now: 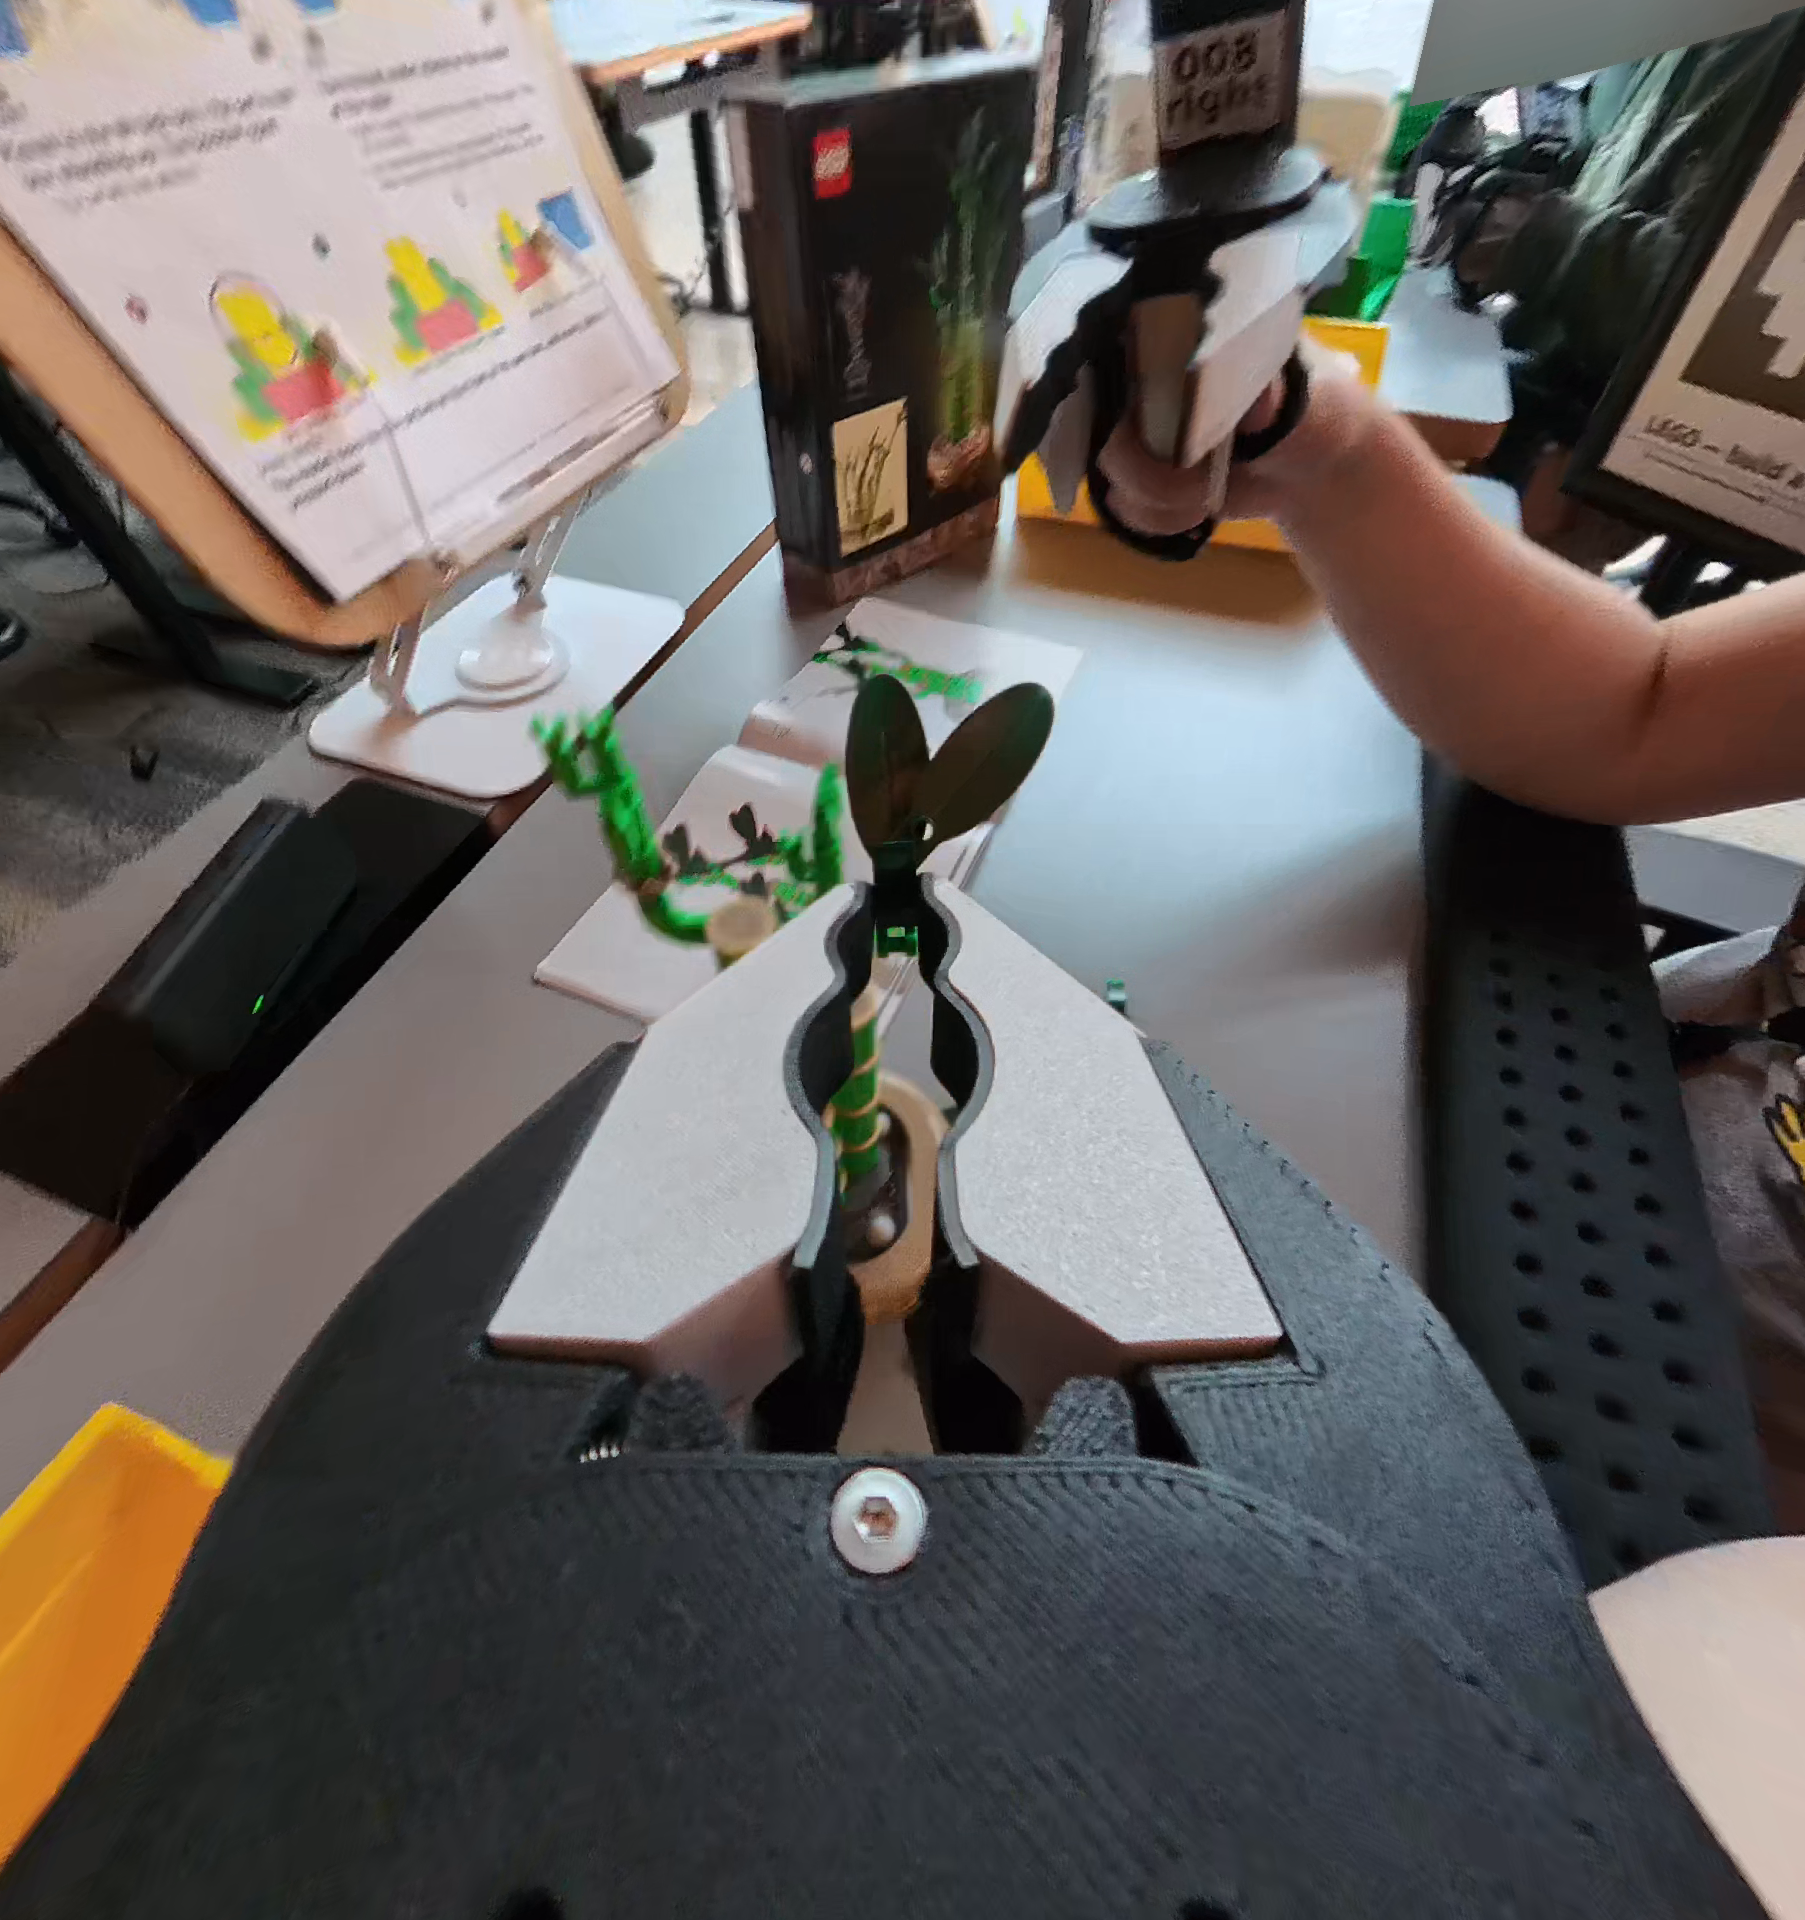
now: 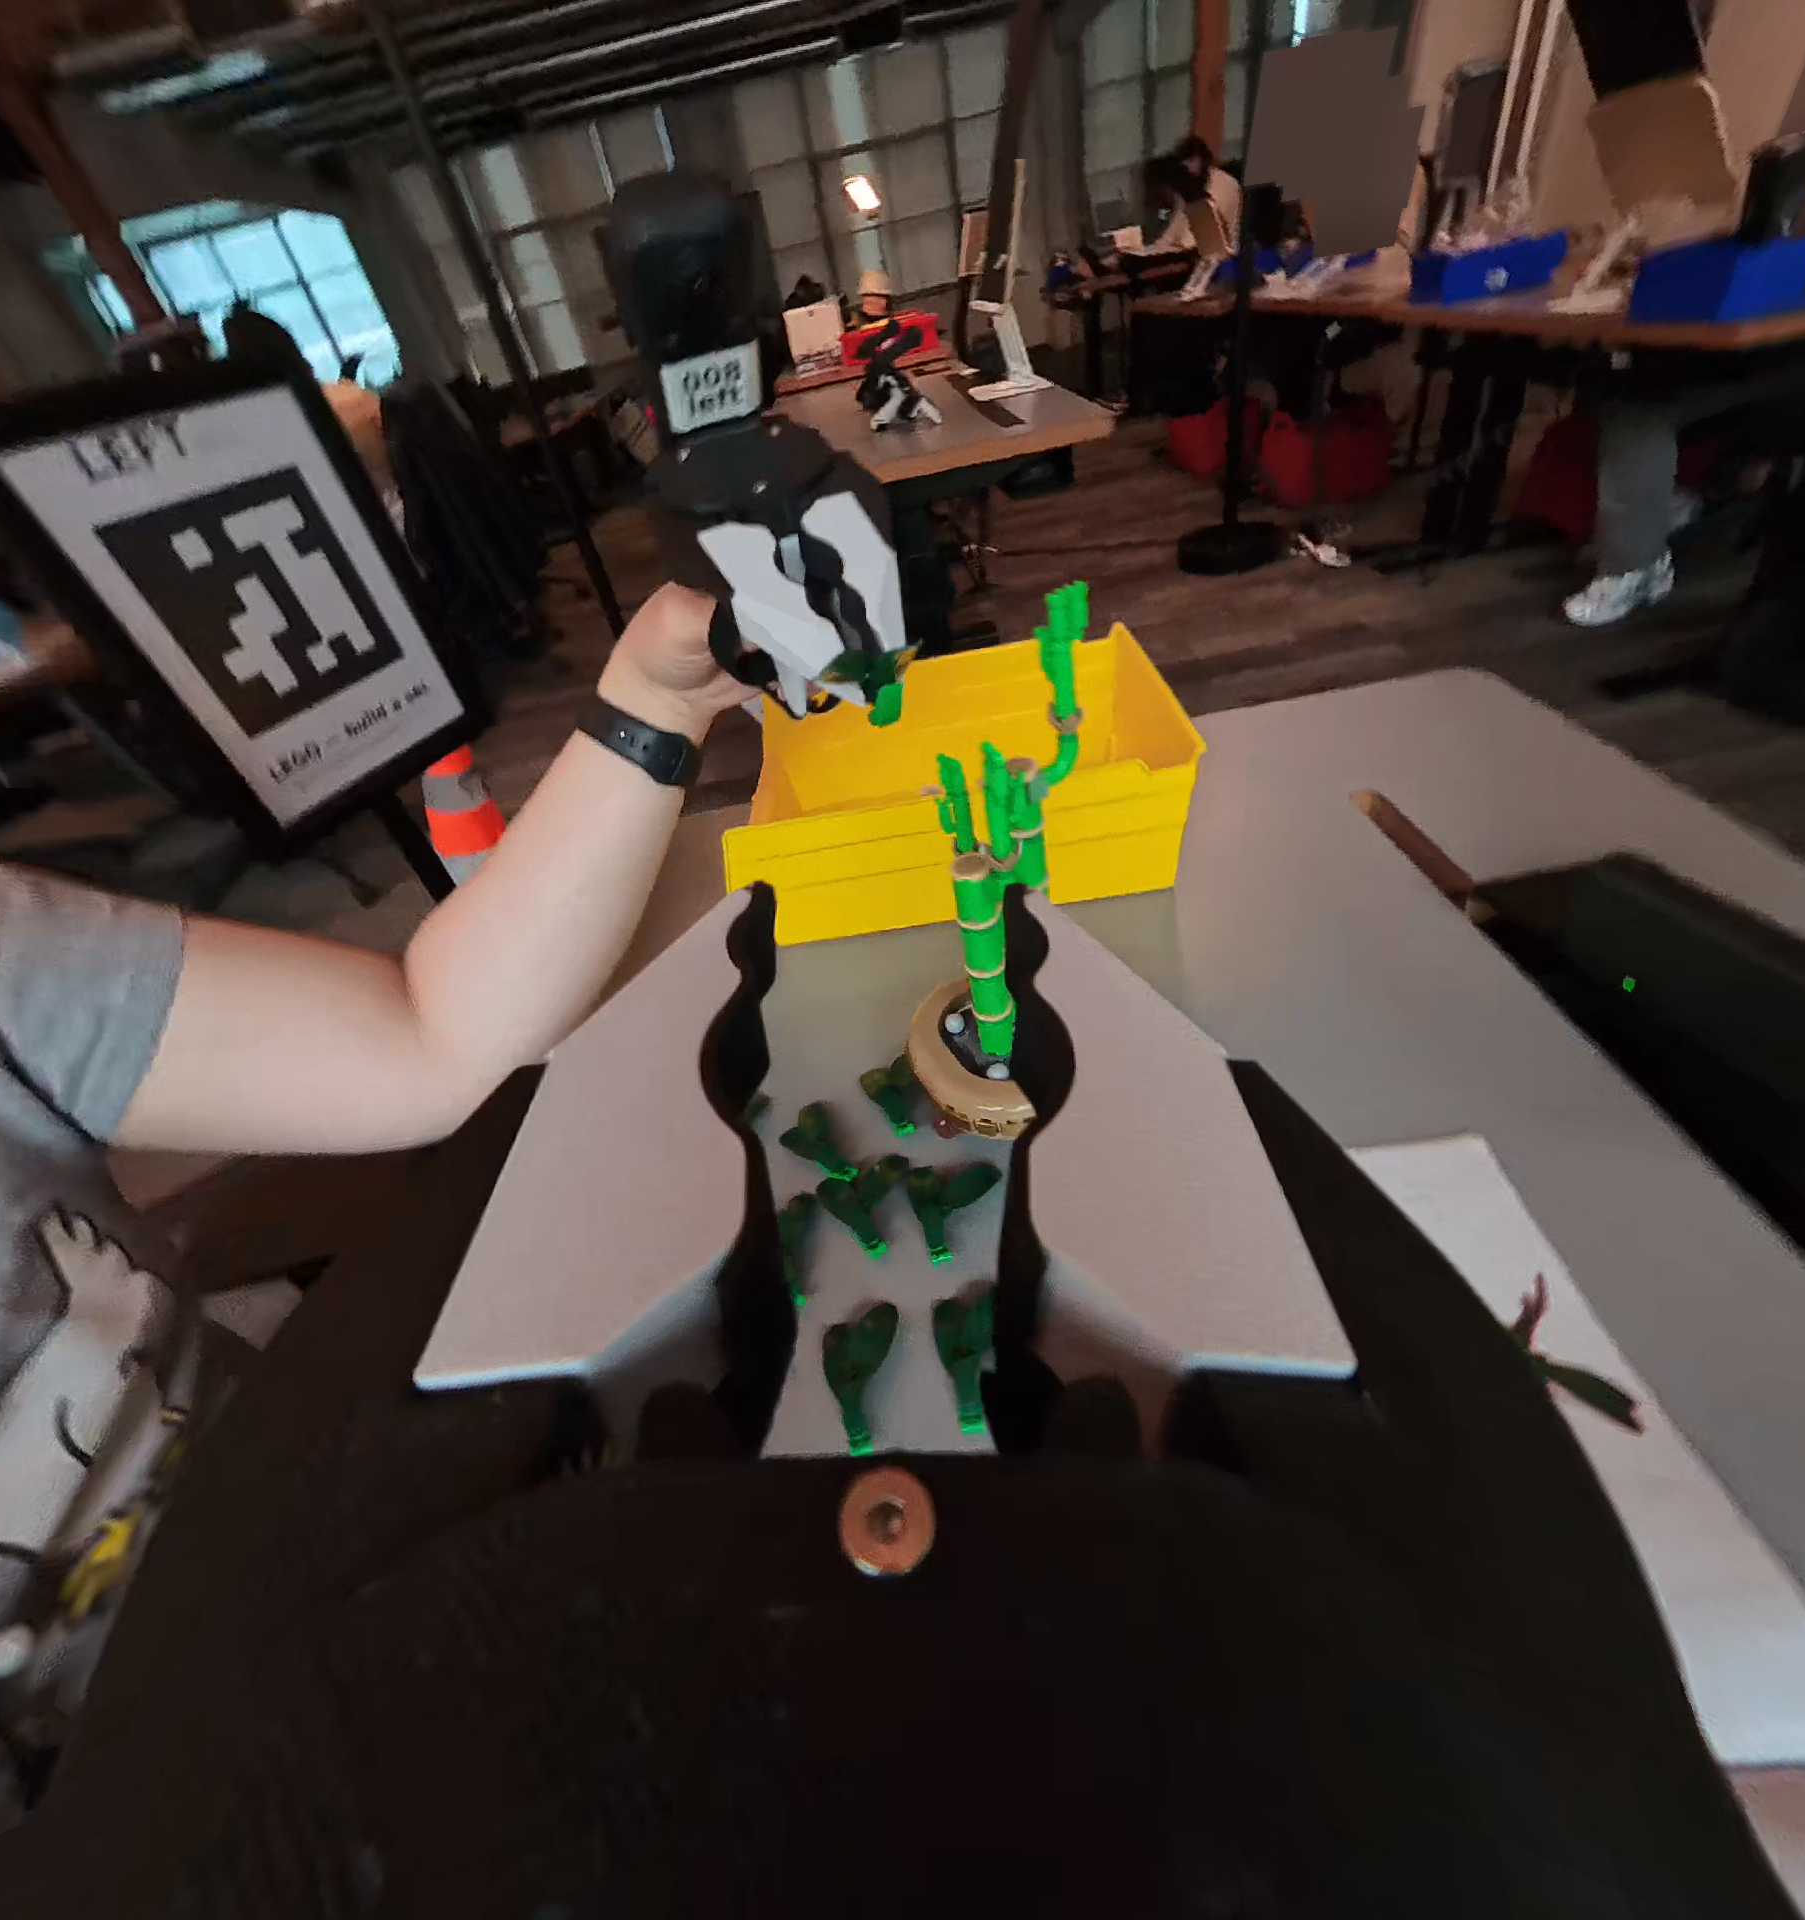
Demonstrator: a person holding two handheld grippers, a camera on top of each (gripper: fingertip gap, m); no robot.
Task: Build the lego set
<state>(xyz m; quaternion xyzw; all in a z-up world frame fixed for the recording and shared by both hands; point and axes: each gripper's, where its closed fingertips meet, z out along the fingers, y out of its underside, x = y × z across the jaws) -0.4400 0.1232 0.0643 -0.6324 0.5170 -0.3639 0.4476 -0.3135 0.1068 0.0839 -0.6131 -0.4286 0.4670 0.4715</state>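
Observation:
My left gripper (image 1: 893, 906) is shut on a dark green leaf piece (image 1: 939, 764), pinching its green clip, and holds it in the air above the bamboo model (image 1: 628, 821). The right wrist view shows the left gripper (image 2: 825, 634) with the leaf piece (image 2: 872, 673) raised over the yellow bin. The bamboo model (image 2: 984, 935) stands upright in a tan pot (image 2: 965, 1075) on the table. My right gripper (image 2: 890, 914) is open and empty, with the bamboo stalk close to its right fingertip. Several loose leaf pieces (image 2: 877, 1205) lie on the table under it. The right gripper (image 1: 1137, 353) is also visible in the left wrist view, raised.
A yellow bin (image 2: 981, 800) stands behind the model. An instruction sheet on a stand (image 1: 306, 281), the set's box (image 1: 877, 343) and an open booklet (image 1: 939, 665) are across the table. A black chair back (image 1: 1563, 1143) is at the right, a marker board (image 2: 233, 592) at the left. The left gripper's tips are roughly 15 cm from the right gripper's.

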